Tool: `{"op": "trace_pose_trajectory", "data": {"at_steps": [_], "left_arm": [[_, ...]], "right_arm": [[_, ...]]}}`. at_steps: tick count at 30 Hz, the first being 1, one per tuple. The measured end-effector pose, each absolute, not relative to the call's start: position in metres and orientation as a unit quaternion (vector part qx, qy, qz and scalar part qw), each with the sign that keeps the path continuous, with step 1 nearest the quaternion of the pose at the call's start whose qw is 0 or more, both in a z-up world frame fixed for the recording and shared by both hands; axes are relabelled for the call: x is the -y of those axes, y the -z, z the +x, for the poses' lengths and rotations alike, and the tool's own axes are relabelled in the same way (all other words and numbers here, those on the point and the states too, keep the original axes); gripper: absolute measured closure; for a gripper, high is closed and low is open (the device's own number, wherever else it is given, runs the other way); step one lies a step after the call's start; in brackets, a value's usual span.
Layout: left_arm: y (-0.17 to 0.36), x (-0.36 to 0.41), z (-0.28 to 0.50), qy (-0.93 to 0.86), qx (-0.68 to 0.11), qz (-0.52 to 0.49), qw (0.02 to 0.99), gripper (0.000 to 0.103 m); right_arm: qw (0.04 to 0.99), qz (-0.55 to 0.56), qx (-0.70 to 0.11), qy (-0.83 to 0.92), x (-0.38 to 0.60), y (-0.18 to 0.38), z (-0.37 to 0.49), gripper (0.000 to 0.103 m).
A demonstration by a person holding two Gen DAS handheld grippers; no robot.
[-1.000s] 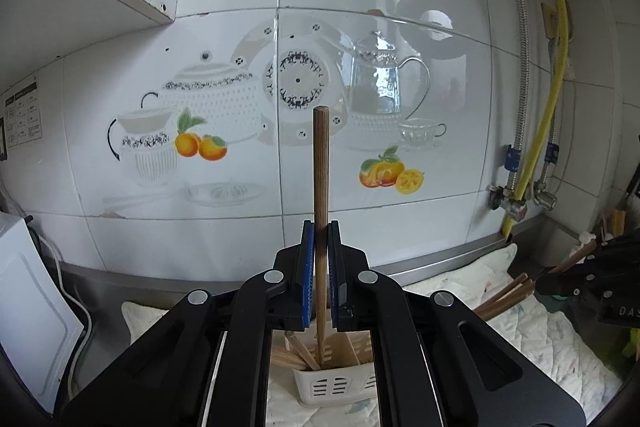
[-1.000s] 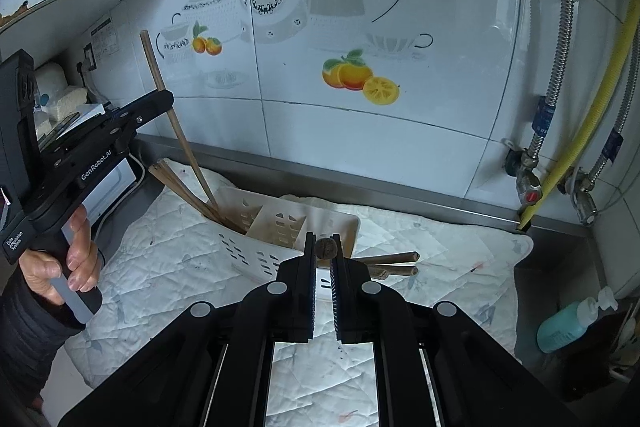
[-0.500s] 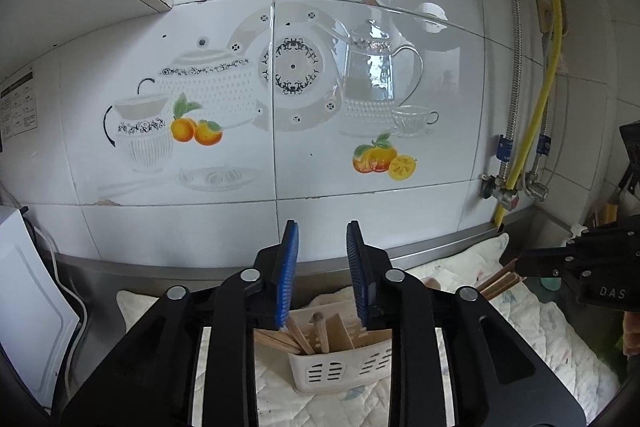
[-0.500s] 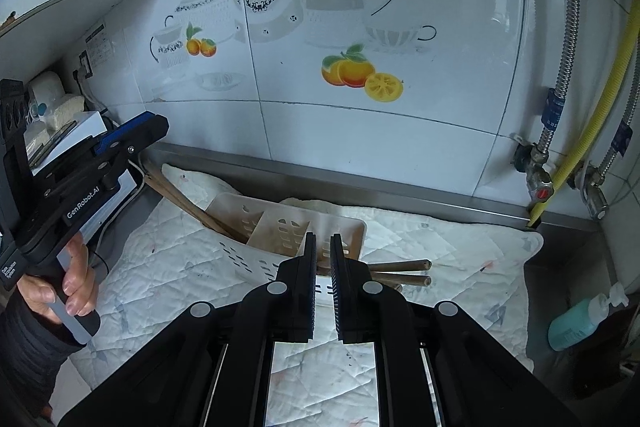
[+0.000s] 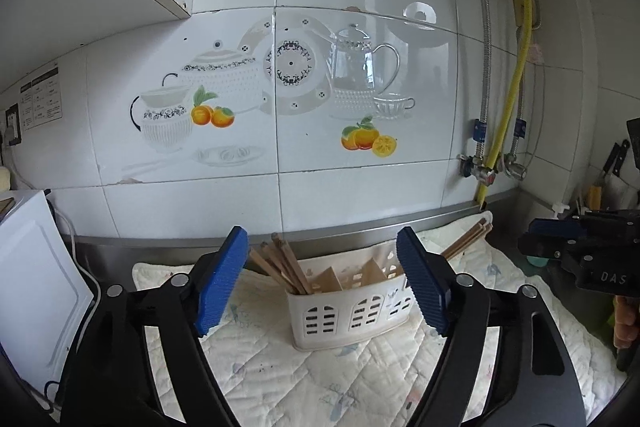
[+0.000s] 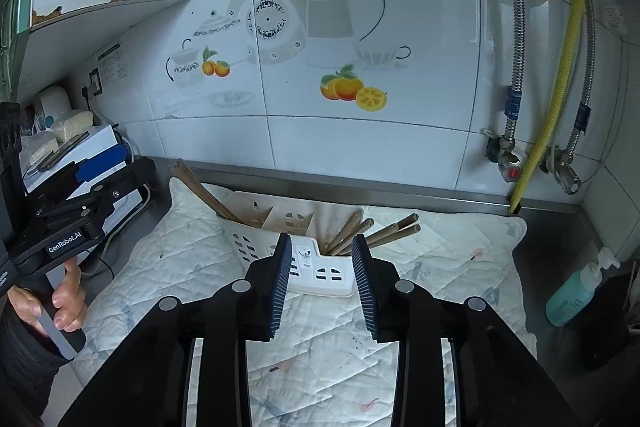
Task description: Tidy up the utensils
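Note:
A white slotted utensil basket (image 5: 344, 311) stands on the quilted mat; it also shows in the right wrist view (image 6: 320, 273). Wooden chopsticks (image 5: 282, 263) lean out of its left compartment, and more chopsticks (image 6: 360, 229) lean out of its right end. My left gripper (image 5: 322, 281) is open and empty, just above and in front of the basket. My right gripper (image 6: 320, 283) is open and empty, also close in front of the basket. The right gripper shows at the right edge of the left wrist view (image 5: 580, 239), and the left gripper shows at the left of the right wrist view (image 6: 88, 203).
A quilted white mat (image 6: 440, 267) covers the steel counter. The tiled wall (image 5: 280, 107) stands right behind. A white appliance (image 5: 28, 275) is at left. Gas pipes and valves (image 6: 516, 163) are at right. A teal soap bottle (image 6: 576, 287) stands at far right.
My left gripper let go of the upright chopstick, which dropped into the basket, and opened wide. My right gripper also opened, and its chopstick now lies in the basket's right end.

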State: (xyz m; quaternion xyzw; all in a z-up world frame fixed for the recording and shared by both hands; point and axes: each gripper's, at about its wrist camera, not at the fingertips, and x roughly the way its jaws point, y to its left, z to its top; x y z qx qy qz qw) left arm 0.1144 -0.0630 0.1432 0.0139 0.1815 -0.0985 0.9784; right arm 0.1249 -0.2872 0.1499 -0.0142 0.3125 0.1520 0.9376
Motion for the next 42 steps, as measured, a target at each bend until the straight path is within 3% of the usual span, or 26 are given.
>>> {"op": "trace_pose_trajectory", "data": {"at_steps": [6,8,27,42], "left_arm": [[-0.134,0.054,0.088,0.096,-0.186,0.01,0.978,0.009],[-0.131,0.052,0.081,0.094,-0.186,0.01,0.978,0.005],[-0.097,0.018,0.044,0.047,-0.212,0.013,0.976,0.005],[-0.067,-0.002,0.033,0.026,-0.244,0.013,0.969,0.005]], "right_arm": [[0.944,-0.021,-0.296,-0.146,0.281,-0.137,0.093,0.059],[0.945,-0.023,-0.293,-0.146,0.279,-0.133,0.086,0.052],[0.952,-0.026,-0.284,-0.115,0.264,-0.098,0.042,0.024],[0.949,0.018,-0.299,-0.102,0.273,-0.072,0.033,0.015]]}}
